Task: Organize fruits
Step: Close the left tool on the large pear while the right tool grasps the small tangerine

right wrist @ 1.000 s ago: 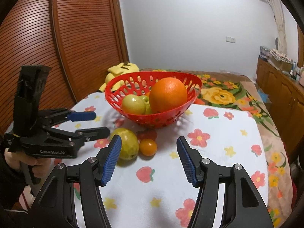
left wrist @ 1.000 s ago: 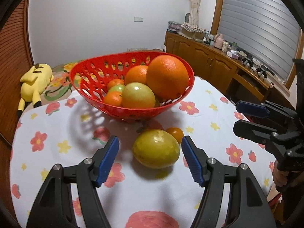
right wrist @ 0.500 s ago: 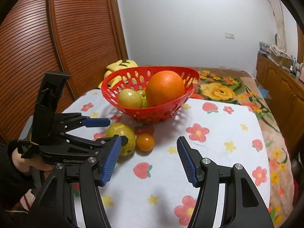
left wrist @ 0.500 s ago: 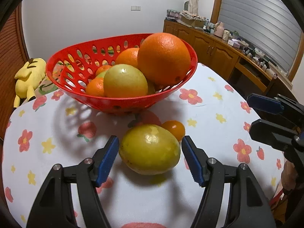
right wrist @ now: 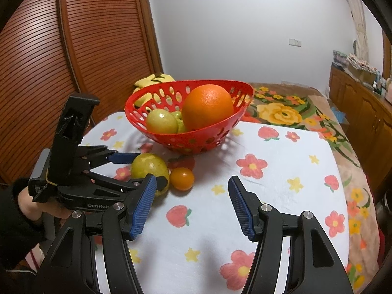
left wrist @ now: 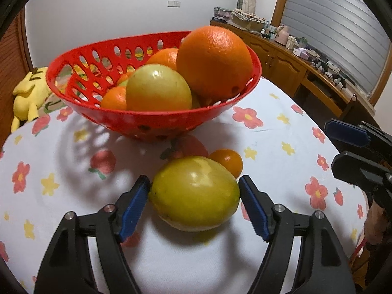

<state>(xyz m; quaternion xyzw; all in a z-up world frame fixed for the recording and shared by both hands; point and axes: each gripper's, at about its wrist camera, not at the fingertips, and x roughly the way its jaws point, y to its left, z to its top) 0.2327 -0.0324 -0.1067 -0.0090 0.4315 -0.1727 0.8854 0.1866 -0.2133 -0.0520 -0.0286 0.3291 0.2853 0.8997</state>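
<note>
Between the two blue pads of the left gripper [left wrist: 194, 193] lies a yellow-green fruit [left wrist: 194, 193] on the flowered tablecloth [left wrist: 73, 196]. The jaws are spread around it, one pad at each side, very close to its skin; whether the pads really touch it I cannot tell, and the fruit rests on the cloth. Just behind this fruit, touching or almost touching it, sits a small orange fruit [left wrist: 226, 161]. Further back stands the red basket [left wrist: 152, 122], which holds a big orange [left wrist: 214, 61], a pale green-yellow fruit [left wrist: 158, 88] and some smaller orange fruits. From the right wrist view, the right gripper [right wrist: 192, 207] hangs with its jaws wide apart and nothing between them, above the cloth, to the right of the left gripper [right wrist: 144, 169] and near the small orange fruit [right wrist: 181, 178]. A yellow plush toy [left wrist: 29, 93] lies beyond the table.
</note>
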